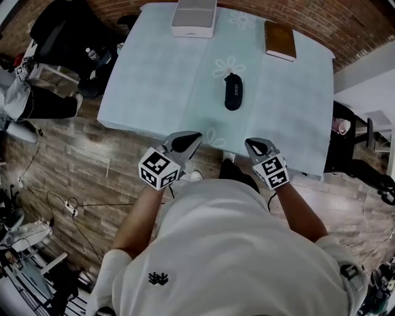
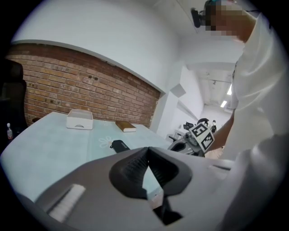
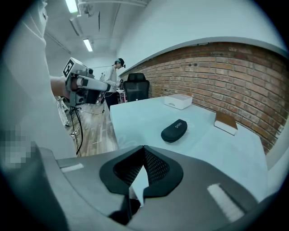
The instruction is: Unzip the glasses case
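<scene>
The glasses case (image 1: 233,91) lies shut around the middle of the table (image 1: 154,80), ahead of both grippers, its long axis running from the near edge toward the far one. The left gripper (image 1: 188,141) and right gripper (image 1: 256,147) hover at the near edge, well apart from the case, each with jaws pressed together on nothing. The right looks slightly nearer, though the wide-angle head view makes that uncertain. A white box (image 1: 194,17) sits at the far edge and a book (image 1: 279,40) near the far right corner. A brick wall (image 1: 345,31) stands behind.
</scene>
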Available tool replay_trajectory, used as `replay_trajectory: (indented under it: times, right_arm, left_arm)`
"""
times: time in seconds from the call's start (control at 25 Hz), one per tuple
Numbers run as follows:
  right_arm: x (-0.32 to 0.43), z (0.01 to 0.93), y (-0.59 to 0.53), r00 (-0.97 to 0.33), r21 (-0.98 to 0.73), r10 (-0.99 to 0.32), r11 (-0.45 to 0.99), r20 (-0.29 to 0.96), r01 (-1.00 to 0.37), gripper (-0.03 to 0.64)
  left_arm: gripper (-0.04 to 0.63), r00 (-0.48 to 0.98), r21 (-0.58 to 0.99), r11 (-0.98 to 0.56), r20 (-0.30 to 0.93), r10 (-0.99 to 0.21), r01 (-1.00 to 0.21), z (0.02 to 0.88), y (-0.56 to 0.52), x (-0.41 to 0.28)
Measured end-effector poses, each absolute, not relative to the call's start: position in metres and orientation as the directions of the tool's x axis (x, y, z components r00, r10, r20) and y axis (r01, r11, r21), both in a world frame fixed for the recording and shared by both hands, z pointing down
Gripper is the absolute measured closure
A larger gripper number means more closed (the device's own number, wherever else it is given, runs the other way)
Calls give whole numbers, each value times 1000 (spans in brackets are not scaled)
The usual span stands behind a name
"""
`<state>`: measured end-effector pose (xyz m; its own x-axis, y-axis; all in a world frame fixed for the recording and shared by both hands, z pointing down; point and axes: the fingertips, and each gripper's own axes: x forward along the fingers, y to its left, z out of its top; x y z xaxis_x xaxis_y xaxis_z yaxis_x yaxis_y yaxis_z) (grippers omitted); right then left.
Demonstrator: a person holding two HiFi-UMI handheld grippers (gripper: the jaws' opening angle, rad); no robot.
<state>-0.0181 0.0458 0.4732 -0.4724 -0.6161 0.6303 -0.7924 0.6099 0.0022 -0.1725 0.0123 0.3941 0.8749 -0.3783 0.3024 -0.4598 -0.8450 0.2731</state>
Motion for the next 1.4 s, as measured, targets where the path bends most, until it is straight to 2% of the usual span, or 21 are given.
replay_trajectory:
  times: [0.48, 1.4]
  right_arm:
    - [-80, 459, 134, -459, -15, -659, 562, 595, -827, 615]
    - [-111, 439, 149, -468, 48, -677, 595, 568, -802, 615]
  left_arm:
    - [540, 890, 260, -867, 292, -350, -426, 396, 83, -230]
    - [540, 880, 248, -857, 280, -382, -451, 396, 108, -265]
